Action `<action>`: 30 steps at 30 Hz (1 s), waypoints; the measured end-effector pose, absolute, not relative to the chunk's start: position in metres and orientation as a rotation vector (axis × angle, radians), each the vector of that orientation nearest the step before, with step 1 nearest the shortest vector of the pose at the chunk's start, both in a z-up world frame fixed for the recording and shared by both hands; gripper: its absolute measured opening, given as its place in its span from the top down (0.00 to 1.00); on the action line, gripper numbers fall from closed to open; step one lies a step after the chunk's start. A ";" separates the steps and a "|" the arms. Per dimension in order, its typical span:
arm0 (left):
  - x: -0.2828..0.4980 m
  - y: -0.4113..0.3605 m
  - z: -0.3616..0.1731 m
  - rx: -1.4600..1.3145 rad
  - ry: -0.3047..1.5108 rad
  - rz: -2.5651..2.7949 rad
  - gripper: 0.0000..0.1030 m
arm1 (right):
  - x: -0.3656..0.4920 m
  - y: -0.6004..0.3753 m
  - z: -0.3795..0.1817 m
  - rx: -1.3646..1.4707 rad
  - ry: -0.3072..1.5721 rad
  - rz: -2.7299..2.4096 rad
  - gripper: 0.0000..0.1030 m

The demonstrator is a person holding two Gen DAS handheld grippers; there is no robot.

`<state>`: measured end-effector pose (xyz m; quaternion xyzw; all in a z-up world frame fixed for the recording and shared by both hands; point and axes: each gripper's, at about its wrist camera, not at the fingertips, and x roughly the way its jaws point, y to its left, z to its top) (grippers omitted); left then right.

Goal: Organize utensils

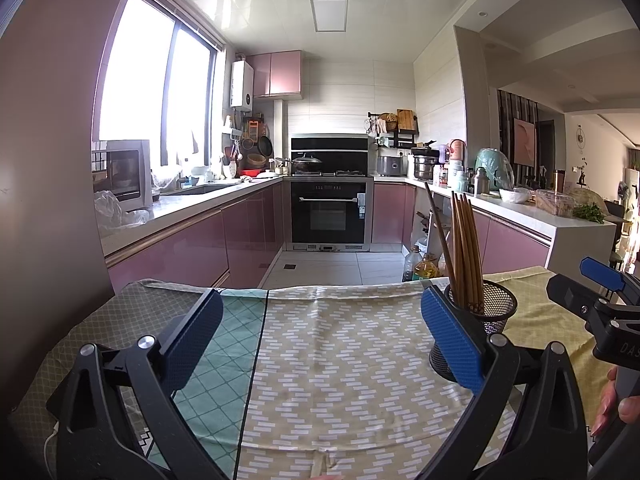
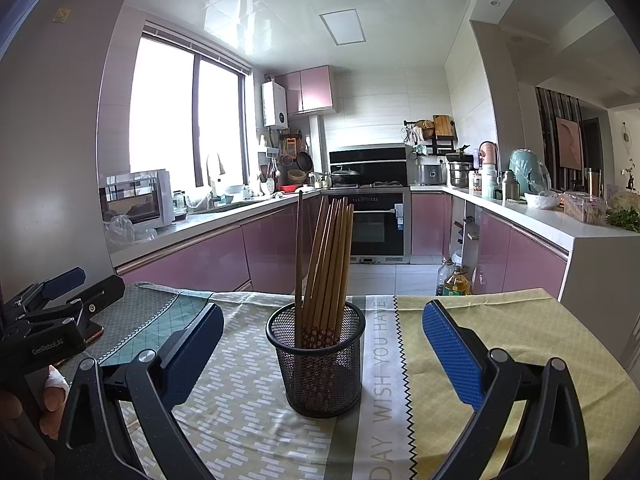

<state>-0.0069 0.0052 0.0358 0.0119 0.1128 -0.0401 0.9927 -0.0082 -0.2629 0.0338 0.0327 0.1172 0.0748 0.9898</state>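
A: What can't we see clearly here?

B: In the left wrist view, our left claw (image 1: 320, 336) has its right pad in front of the mesh cup (image 1: 490, 312), hiding the cup's lower left side. The tabletop (image 1: 340, 360) is cut off at the bottom of both views, and only the fingertips of each hand show at the frame edges. The cloth's printed words run off the edge too.

A: And what can we count?

B: One black wire-mesh cup (image 2: 316, 360), round and upright, standing on the patterned cloth (image 2: 240, 400). Inside it stand the wooden chopsticks (image 2: 326, 264): one darker stick upright on the left, the rest a paler bundle leaning right. They overlap, so we cannot give an exact count. Their lower ends show a small flowered pattern through the mesh.

A: How are our claws?

B: Both are spread wide and hold nothing. Our right claw (image 2: 320, 344) points at the cup, which sits between its blue textured pads without touching either. The left claw hovers over bare cloth, the cup beside its right pad.
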 end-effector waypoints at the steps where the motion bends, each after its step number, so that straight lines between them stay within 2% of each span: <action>1: -0.007 0.005 0.036 0.024 0.227 -0.081 0.05 | -0.008 -0.263 0.034 0.066 0.236 0.150 0.06; 30: -0.004 0.004 0.035 0.027 0.235 -0.075 0.05 | -0.008 -0.263 0.033 0.069 0.237 0.149 0.06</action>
